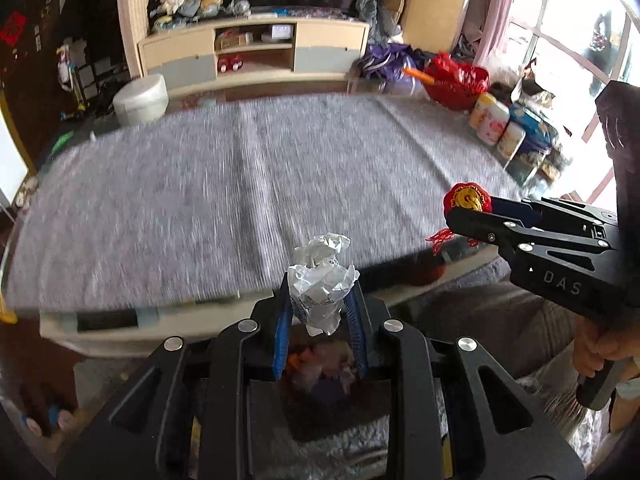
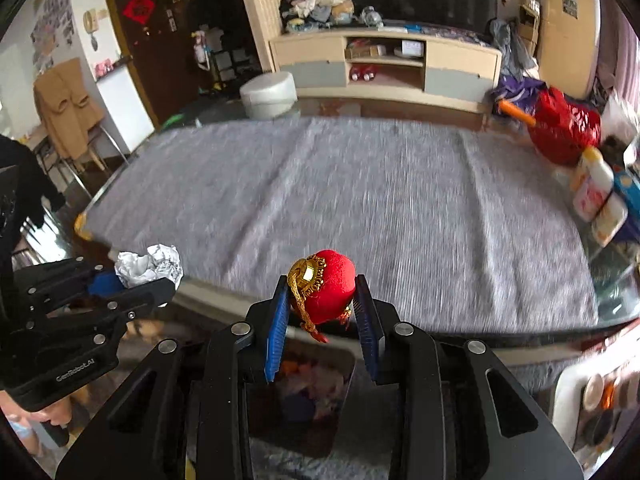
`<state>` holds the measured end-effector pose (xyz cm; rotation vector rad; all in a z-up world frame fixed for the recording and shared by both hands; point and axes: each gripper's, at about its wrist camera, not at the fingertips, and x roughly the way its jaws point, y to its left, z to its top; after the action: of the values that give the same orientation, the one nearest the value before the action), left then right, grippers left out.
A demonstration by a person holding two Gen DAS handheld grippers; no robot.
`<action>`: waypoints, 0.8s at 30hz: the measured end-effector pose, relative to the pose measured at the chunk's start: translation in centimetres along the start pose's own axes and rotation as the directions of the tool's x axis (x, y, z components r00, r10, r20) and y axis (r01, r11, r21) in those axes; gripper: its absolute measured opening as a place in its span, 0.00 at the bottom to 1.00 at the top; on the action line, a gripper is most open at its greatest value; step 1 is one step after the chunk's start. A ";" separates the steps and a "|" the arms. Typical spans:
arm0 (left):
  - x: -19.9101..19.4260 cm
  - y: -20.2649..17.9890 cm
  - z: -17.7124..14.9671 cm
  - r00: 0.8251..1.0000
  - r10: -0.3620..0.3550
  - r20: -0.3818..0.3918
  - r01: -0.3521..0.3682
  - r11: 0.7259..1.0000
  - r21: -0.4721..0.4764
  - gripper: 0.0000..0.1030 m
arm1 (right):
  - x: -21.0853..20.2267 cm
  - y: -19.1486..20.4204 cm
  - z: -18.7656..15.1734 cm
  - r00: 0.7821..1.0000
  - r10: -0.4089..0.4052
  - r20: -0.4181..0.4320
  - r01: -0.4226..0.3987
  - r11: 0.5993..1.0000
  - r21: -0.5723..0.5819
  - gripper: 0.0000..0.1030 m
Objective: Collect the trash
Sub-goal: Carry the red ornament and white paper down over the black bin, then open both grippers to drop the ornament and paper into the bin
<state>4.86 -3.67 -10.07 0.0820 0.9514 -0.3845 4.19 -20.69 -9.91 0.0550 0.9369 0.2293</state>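
A crumpled white paper ball [image 1: 322, 276] sits between the blue pads of my left gripper [image 1: 320, 280], which is shut on it just off the near edge of the table. My right gripper [image 2: 322, 286] is shut on a red round ornament with gold trim [image 2: 330, 284]. Each gripper also shows in the other's view: the right gripper [image 1: 460, 210] with the ornament [image 1: 466, 198], and the left gripper [image 2: 160, 276] with the paper [image 2: 150, 266]. Under both grippers stands a dark bin [image 2: 304, 432] with colourful scraps inside, partly hidden by the fingers.
The table with a grey cloth [image 1: 240, 200] lies ahead. Bottles and packets [image 1: 496, 120] and a red bag [image 1: 456, 80] crowd its far right end. A white round stool [image 1: 140, 98] and a low TV cabinet [image 1: 256, 52] stand beyond. A hand [image 1: 596, 348] grips the right handle.
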 end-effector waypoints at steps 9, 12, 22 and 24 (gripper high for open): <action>4.9 0.6 -6.6 0.993 0.040 -0.111 -0.045 0.998 -0.044 0.24 | 5.4 0.9 -6.5 0.991 0.050 -0.127 -0.041 0.997 0.070 0.32; 6.9 0.8 -8.5 0.986 0.036 -0.163 -0.047 0.997 -0.061 0.24 | 6.9 1.2 -7.9 0.987 0.045 -0.152 -0.033 0.996 0.079 0.32; 11.2 1.1 -11.3 0.960 -0.005 -0.280 -0.021 0.996 -0.090 0.24 | 11.1 0.2 -10.6 0.962 0.092 -0.255 -0.056 0.988 0.147 0.32; 11.5 1.1 -11.3 0.959 -0.016 -0.284 -0.011 0.996 -0.093 0.24 | 11.7 0.0 -10.5 0.957 0.115 -0.268 -0.071 0.983 0.168 0.32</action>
<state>2.42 -3.28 -26.10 0.0509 1.2531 -0.3351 2.43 -18.69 -25.43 0.2171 1.2327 0.2544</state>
